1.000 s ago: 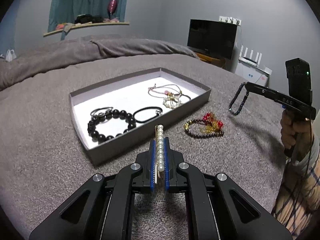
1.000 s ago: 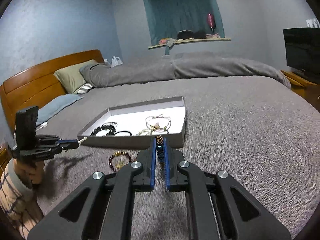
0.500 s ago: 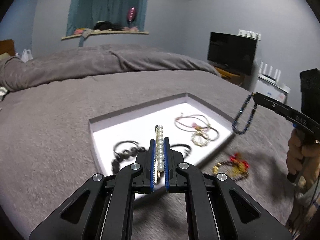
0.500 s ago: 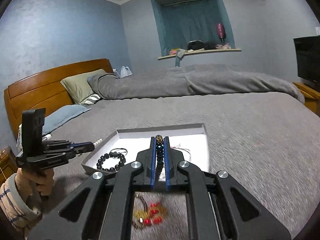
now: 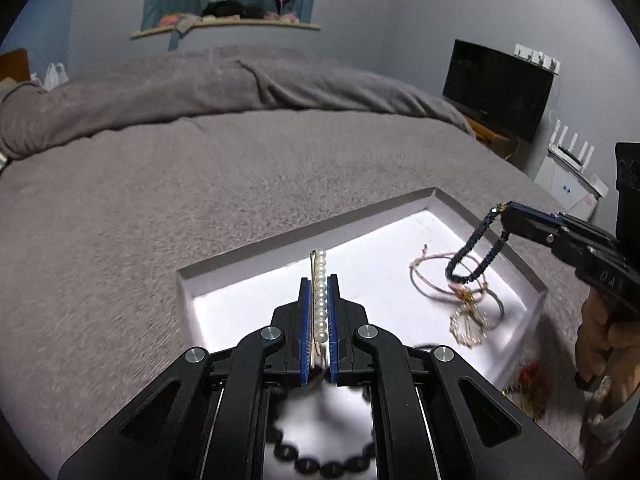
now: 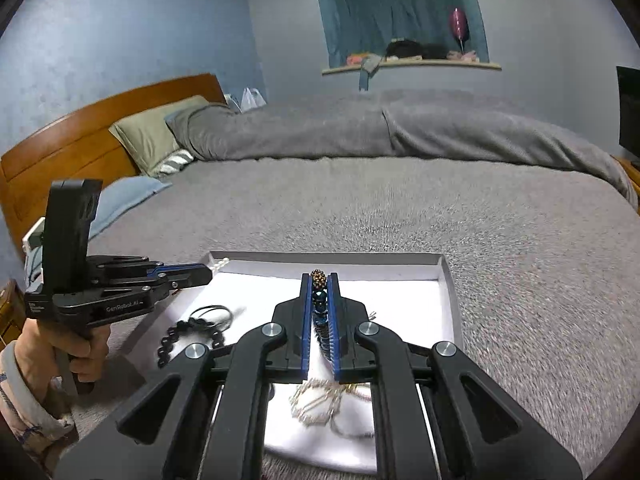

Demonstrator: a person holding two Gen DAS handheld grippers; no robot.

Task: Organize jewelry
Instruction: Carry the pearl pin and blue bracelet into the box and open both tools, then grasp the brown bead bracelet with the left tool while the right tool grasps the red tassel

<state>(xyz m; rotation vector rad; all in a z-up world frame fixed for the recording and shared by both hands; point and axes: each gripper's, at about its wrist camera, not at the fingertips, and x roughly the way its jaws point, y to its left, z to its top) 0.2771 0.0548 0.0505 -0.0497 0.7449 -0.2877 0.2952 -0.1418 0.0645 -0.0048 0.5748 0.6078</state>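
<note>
Left wrist view: left tool [image 5: 319, 280] was clamped narrow on a pearl hairpin [image 5: 319, 296], long axis running straight along the fingers, pearl end sticking out past the tips and pointing away from the camera. A second earlier the tool sat short of the tray [image 5: 304, 236] over bare blanket; now its tips were over the white tray floor, and the black bead bracelet [image 5: 324, 462] had gone from ahead of the tool to under its body, blurred. Right tool [image 5: 505, 216], off to the right of the left one, pinched a dark blue beaded bracelet [image 5: 472, 256] that hung as a loop below its tip, over the pink cord bracelets [image 5: 434, 276] in the tray; earlier it hung outside the tray.

Right wrist view: right tool [image 6: 319, 280] gripped narrow on the blue beads, strand lined up with the fingers, gold bead cluster at the tips. Tray had come in under the tool from ahead. Left tool [image 6: 202, 274] off to the left, hand [image 6: 76, 354] on its grip, tip at the tray's far left corner.
</note>
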